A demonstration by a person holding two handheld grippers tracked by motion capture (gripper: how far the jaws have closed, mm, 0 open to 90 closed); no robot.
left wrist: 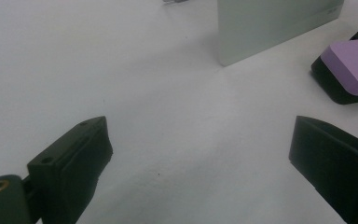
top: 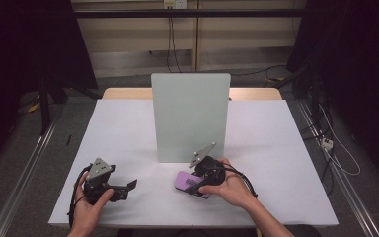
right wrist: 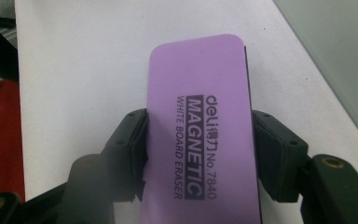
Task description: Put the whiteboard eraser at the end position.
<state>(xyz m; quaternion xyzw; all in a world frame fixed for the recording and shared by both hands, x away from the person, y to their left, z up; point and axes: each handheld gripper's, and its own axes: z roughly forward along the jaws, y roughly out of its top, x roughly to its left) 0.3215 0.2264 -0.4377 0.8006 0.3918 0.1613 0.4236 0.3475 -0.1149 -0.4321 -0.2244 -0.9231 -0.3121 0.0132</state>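
- Eraser = purple-topped magnetic whiteboard eraser w/ black base; lies low at the table's near edge, right of centre, just in front of the upright pale-green board.
- Going L to R: left gripper sits at the near-left of the table, person's left hand wrapped round its body.
- Its jaws stand wide apart w/ nothing but bare white tabletop between them in the left gripper view; looks parked, prob. so it stays out of the way while the other hand works.
- Centre: board stands vertical mid-table, face toward the person – likely the surface to be wiped, so the eraser is picked up right beside it.
- Right: right gripper is clamped on the eraser; one pad presses each long side, about mid-length, label facing up.
- Grip across the narrow width makes sense: short span for the jaws, and the felt underside stays free for wiping.
- Right hand holds that gripper low, eraser flat or nearly so; can't tell if it's resting on the table or just lifted.
- Left gripper view shows the eraser at far right, well apart from the left jaws.
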